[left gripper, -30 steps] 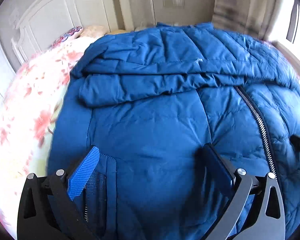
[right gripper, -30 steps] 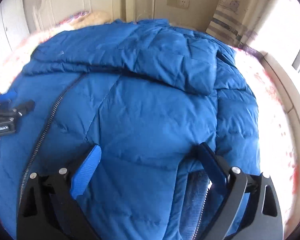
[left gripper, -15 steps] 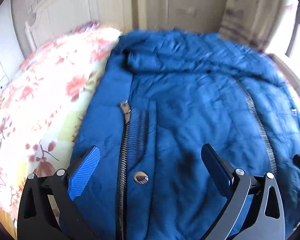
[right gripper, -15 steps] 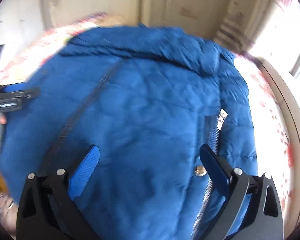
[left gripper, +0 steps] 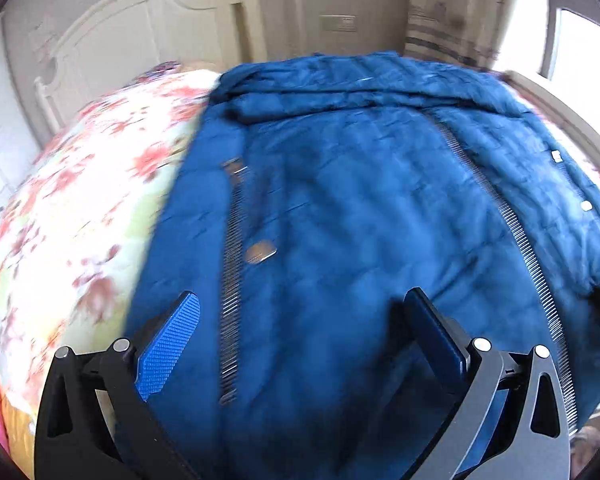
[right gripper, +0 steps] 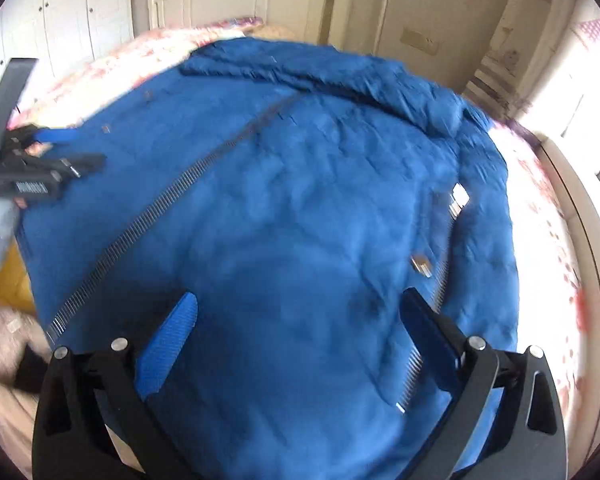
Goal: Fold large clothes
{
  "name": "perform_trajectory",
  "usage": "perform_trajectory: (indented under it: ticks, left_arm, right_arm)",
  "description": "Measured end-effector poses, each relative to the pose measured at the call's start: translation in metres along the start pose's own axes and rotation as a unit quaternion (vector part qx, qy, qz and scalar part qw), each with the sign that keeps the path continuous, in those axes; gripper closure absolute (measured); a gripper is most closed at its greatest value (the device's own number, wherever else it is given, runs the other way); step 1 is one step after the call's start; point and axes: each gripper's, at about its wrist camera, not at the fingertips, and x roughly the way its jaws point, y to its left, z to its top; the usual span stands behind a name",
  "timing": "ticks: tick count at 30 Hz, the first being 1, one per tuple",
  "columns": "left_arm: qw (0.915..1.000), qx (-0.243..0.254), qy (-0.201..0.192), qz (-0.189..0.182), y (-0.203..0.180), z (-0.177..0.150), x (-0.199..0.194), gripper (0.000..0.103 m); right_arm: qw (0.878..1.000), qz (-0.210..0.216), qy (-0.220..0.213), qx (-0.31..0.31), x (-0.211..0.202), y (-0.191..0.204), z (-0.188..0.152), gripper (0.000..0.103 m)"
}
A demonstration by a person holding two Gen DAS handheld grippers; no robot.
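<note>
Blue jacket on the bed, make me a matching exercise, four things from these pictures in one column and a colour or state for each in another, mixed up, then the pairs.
Column one:
1. jacket
2. bedspread
3. left gripper
4. headboard

Column two:
A. floral, pink and cream
B. open, holding nothing
C. cream white, panelled
D. blue, spread flat, zipped shut

Pairs: 1-D, 2-A, 3-B, 4-C
</note>
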Motion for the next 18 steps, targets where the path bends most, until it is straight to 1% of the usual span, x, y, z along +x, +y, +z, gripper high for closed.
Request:
perform_trajectory:
  ticks: [1, 3, 6, 9, 10, 11, 12, 13, 14, 15, 18]
  left_arm:
    - [1.0, -0.007, 0.001, -0.006, 0.007, -0.006, 0.002, 0.004]
    - [0.9994, -0.02, -0.002, -0.03, 0.018, -0.011, 0.003, 0.004]
    - [0.9999, -0.013, -0.005, -0.007, 0.018, -0.011, -0.007, 0.004]
    - [0.9997, -0.007, -0.024, -0.002, 0.022, -0.019, -0.025, 0.004]
    - [0.9997, -0.005, -0.021, 0.01, 0.024, -0.024, -0.024, 0.004]
    - [0.9997, -0.005, -0.009, 0.023, 0.028, -0.03, -0.018, 0.004]
    - [0.9998, -0.013, -0.009, 0.007, 0.034, -0.035, -0.014, 0.004]
    - [0.9992, -0.032, -0.018, -0.018, 0.043, -0.041, -0.013, 0.004]
    - [0.9985, -0.041, -0.023, -0.029, 0.048, -0.044, -0.013, 0.004]
    - [0.9988, -0.037, -0.024, -0.024, 0.047, -0.045, -0.016, 0.004]
    - [0.9995, -0.027, -0.017, -0.007, 0.043, -0.045, -0.02, 0.004]
  right_arm:
    - [1.0, 0.01, 0.0, 0.011, 0.0, -0.008, -0.006, 0.003]
    - [0.998, 0.041, -0.01, 0.051, -0.003, -0.022, -0.019, 0.002]
    - [0.999, 0.03, -0.016, 0.042, -0.019, -0.019, -0.025, 0.003]
    - [0.999, -0.011, -0.041, 0.033, -0.039, -0.022, -0.032, 0.003]
    - [0.998, -0.018, -0.042, 0.034, -0.042, -0.027, -0.037, 0.003]
    - [0.998, -0.018, -0.036, 0.038, -0.041, -0.031, -0.041, 0.003]
    - [0.999, -0.017, -0.018, 0.048, -0.035, -0.039, -0.05, 0.003]
    - [0.998, -0.012, -0.012, 0.057, -0.031, -0.046, -0.054, 0.003]
    - [0.997, 0.002, -0.022, 0.072, -0.031, -0.052, -0.062, 0.003]
    - [0.996, 0.009, -0.03, 0.082, -0.033, -0.055, -0.067, 0.003]
    - [0.996, 0.002, -0.031, 0.081, -0.043, -0.054, -0.074, 0.003]
